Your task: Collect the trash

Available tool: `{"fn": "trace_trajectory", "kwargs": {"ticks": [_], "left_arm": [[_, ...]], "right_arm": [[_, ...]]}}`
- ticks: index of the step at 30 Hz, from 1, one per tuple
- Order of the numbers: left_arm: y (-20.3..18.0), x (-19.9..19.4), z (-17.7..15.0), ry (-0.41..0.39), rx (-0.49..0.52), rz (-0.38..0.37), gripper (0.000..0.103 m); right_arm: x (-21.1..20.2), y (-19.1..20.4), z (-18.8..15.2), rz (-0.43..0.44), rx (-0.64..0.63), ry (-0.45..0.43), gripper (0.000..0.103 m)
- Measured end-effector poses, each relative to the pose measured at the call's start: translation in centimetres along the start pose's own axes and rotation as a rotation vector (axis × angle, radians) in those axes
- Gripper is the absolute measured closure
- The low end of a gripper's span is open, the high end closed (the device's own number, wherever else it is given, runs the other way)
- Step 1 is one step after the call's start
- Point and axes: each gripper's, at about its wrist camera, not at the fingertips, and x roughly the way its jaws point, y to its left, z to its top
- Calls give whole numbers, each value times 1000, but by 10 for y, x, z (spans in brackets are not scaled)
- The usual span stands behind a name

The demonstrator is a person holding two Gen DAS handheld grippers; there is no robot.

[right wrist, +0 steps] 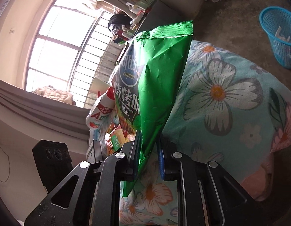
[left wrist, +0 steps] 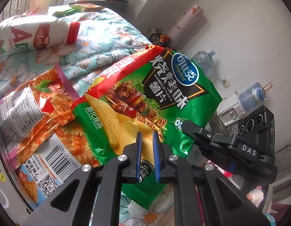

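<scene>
I've got the right gripper [right wrist: 148,150] pinched on the lower corner of the green foil barbecue chip bag [right wrist: 160,79] — fingers nearly together, foil between them. Bag lies at the edge of the floral turquoise quilt [right wrist: 230,94], partly over an orange crinkled snack packet [left wrist: 32,113]. My left gripper [left wrist: 147,150] hovers over the bag w/ a narrow gap, gripping nothing. White red-capped drink bottle [left wrist: 38,35] sits further up the quilt. Blue mesh plastic basket [right wrist: 279,37] on floor beyond the quilt's corner.
</scene>
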Motion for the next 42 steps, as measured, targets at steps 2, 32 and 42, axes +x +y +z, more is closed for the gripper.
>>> {"fn": "trace_trajectory", "kwargs": {"ticks": [2, 32, 42], "left_arm": [[-4, -12, -3, -28, 13, -18, 92], [105, -138, -62, -90, -209, 200, 16], [99, -116, -34, -90, -178, 224, 16]], "right_arm": [[-1, 1, 2, 2, 1, -2, 92], [-9, -2, 10, -7, 29, 4, 92], [-9, 0, 8, -24, 28, 0, 92]]}}
